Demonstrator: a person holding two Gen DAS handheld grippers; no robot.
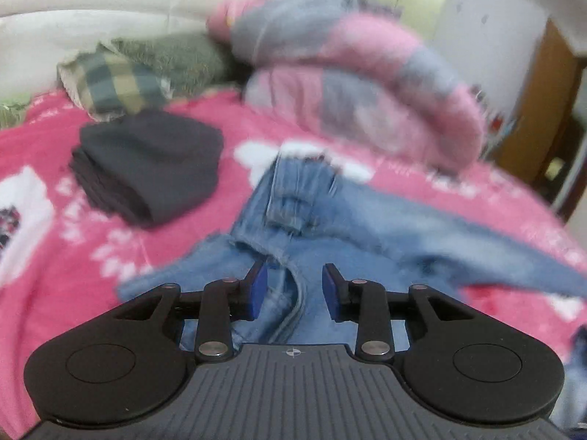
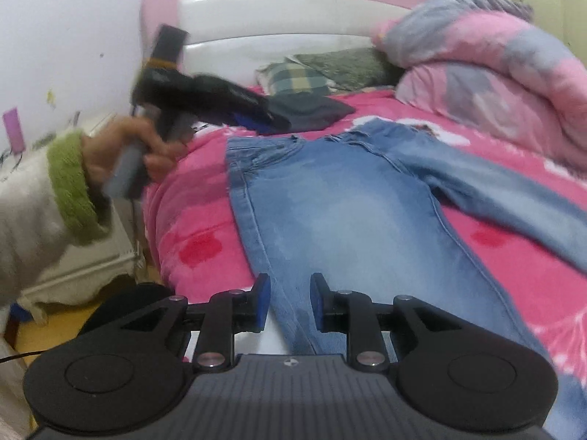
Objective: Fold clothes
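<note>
The jeans (image 2: 341, 201) lie spread flat on the pink bedspread (image 2: 190, 220), their long axis running away from the foot of the bed toward the headboard, waistband at the far end and one leg splayed off to the right. The right tongs (image 2: 290, 302) hover over the hem end of the nearer leg, jaws a little apart with denim below them but nothing pinched between the blue pads. The left tongs (image 1: 294, 291) hang above the waist and fly region, jaws likewise narrowly parted and empty; from the right-hand view they appear off to the left, gripped in a hand (image 2: 146, 154) with a green cuff.

So each hand sits near one end of the garment: left nearest the waistband, right nearest the hem. A folded dark garment (image 1: 150, 172) rests just beyond the waist. Folding lengthwise looks like the next job, and the splayed leg would need bringing over the straight one.
</note>
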